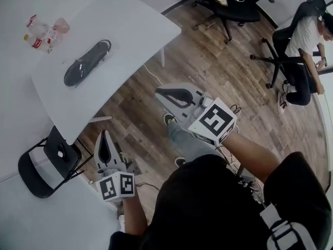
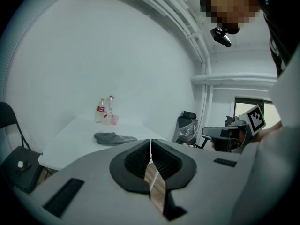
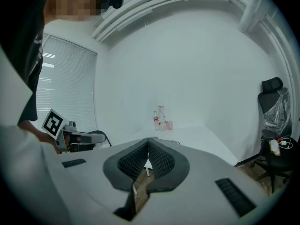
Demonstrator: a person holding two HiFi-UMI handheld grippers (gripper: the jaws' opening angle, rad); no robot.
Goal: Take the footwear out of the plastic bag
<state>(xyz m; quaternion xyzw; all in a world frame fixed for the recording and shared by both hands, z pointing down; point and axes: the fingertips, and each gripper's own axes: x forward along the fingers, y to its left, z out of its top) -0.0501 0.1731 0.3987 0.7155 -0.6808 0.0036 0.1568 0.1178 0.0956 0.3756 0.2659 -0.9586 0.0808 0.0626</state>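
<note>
A dark shoe in a clear plastic bag (image 1: 87, 62) lies on the white table (image 1: 130, 30); in the left gripper view the bagged shoe (image 2: 114, 138) shows beyond the jaws. My left gripper (image 1: 104, 138) is shut and empty, held over the floor short of the table's near edge. My right gripper (image 1: 162, 94) is shut and empty too, over the wood floor to the right of the table. Both point towards the table and touch nothing. From the right gripper view (image 3: 148, 141) the shoe is hidden behind the jaws.
Plastic bottles (image 1: 42, 33) stand at the table's far left end. A black folding chair (image 1: 48, 163) sits near my left gripper. Office chairs (image 1: 229, 7) stand at the back, and a seated person (image 1: 307, 46) is at the far right. Wood floor lies between.
</note>
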